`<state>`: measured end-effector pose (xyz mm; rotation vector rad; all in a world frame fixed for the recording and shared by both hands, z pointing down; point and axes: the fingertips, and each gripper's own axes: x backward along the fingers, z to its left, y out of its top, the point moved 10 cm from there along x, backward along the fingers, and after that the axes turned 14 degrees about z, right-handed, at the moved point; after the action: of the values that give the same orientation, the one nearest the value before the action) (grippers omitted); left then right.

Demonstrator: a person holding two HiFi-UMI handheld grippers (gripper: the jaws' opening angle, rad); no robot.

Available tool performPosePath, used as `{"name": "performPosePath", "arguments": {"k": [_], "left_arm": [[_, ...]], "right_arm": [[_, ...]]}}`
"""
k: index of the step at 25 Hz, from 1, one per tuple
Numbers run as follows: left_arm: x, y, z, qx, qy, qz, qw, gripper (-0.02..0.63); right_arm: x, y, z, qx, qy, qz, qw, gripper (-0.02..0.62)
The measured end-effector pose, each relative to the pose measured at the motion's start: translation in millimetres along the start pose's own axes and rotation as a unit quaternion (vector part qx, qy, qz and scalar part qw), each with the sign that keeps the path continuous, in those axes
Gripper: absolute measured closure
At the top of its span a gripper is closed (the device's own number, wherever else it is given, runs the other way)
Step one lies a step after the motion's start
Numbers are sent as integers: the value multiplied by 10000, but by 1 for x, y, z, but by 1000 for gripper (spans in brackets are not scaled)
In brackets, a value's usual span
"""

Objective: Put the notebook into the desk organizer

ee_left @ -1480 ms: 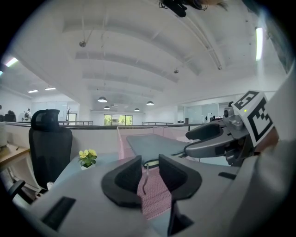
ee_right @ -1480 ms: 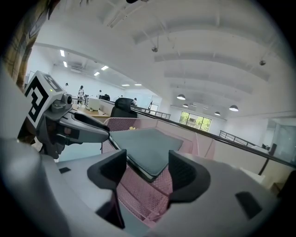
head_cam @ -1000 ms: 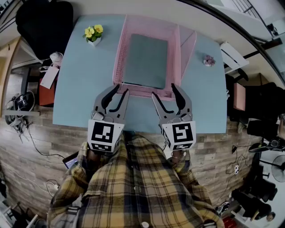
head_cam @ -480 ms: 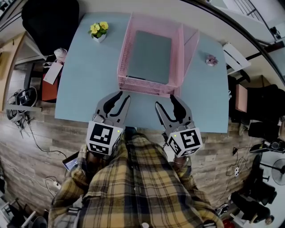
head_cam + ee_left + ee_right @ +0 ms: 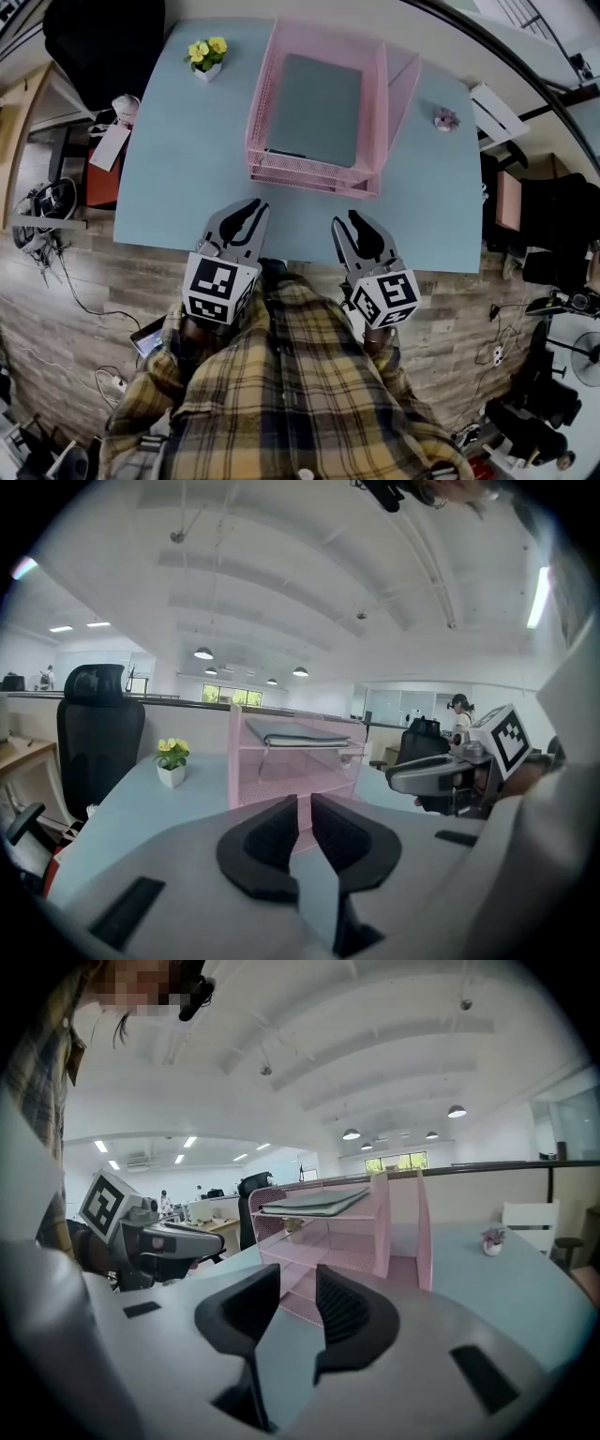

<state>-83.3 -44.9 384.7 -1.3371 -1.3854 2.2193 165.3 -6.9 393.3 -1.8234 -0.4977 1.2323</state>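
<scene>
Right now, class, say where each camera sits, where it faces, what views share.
Head view: head-mounted, down on light blue table; plaid shirt, left gripper, right gripper show.
Left gripper view: on that gripper, facing pink mesh desk organizer; own empty jaws, just closing.
Right gripper view: likewise, on its gripper.
Shared: grey notebook atop organizer.

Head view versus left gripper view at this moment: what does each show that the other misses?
Head view only: a small pink flower pot and the person's plaid shirt. Left gripper view only: the lower shelves seen side-on, bare, and ceiling lamps. Both: the notebook lying on top of the pink desk organizer, and the yellow flower pot.
</scene>
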Motion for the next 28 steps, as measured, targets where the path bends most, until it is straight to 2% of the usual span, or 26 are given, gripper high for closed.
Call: {"name": "performPosePath", "arguments": {"k": [6, 17, 28], "left_arm": [[-5, -13, 0, 73, -17, 198, 9998, 589], [-16, -24, 8, 218, -4, 343, 9992, 614], [-25, -18, 13, 221, -58, 301, 9993, 614]], "right_arm": [[0, -10, -5, -36, -92, 43, 9999, 527], [-6, -18, -14, -144, -163, -45, 9998, 592], [-14, -13, -19, -94, -147, -81, 9998, 592]]}}
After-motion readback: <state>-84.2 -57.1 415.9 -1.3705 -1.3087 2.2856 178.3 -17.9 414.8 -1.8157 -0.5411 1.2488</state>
